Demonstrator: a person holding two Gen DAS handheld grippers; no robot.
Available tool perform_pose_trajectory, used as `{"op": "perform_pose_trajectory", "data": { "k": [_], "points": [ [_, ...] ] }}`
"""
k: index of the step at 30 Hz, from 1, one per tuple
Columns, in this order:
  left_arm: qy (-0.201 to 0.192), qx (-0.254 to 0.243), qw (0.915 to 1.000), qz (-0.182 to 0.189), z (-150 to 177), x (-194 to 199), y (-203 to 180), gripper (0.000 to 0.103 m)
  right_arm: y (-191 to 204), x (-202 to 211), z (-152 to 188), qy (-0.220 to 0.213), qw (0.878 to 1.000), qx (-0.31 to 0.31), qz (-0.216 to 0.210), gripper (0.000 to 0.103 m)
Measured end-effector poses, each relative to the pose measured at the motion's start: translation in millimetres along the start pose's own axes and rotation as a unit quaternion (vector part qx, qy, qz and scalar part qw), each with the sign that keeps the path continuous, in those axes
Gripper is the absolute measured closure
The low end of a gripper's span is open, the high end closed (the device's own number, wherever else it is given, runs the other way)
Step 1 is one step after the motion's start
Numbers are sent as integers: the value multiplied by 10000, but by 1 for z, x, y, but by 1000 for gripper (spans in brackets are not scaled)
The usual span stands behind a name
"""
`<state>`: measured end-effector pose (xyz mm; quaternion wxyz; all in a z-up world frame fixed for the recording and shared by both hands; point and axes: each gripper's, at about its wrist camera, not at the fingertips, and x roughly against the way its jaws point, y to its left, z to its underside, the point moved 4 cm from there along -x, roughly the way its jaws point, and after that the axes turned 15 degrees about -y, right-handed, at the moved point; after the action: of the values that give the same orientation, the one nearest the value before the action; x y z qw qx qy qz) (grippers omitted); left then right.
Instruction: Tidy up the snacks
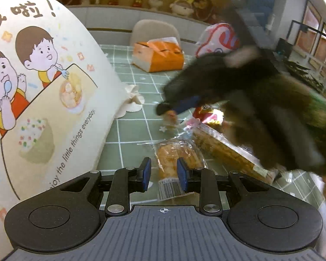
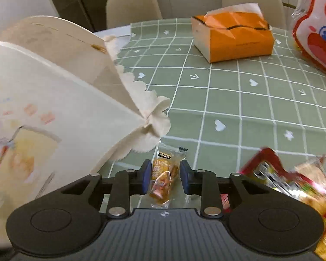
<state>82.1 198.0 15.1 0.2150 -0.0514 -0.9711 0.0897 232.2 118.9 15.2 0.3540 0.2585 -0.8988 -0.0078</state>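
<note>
While the left gripper (image 1: 164,174) brackets a clear-wrapped pastry (image 1: 176,158) on the green checked tablecloth (image 2: 228,100), jaws apart, the right gripper (image 2: 165,177) likewise straddles a small orange snack sachet (image 2: 164,174) unclamped, so pickup appears underway, calling next for closure and transfer, presumably to the white illustrated paper bag (image 1: 43,82).

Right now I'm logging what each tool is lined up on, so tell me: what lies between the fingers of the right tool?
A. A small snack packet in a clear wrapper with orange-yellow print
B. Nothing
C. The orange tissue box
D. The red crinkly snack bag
A: in the right wrist view, the small snack packet lies on the green checked tablecloth between the fingers of the right tool, which do not press on it.
</note>
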Motion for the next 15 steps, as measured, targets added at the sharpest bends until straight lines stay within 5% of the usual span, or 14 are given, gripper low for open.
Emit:
{"op": "perform_pose_trajectory", "data": {
  "k": [7, 15],
  "points": [
    [40, -584, 9978, -318, 1, -2, -37, 67, -21, 90, 41, 35, 9993, 343, -176, 76],
    [211, -1266, 9892, -704, 9, -15, -69, 53, -34, 130, 73, -78, 9971, 750, 96, 70]
  ]
}}
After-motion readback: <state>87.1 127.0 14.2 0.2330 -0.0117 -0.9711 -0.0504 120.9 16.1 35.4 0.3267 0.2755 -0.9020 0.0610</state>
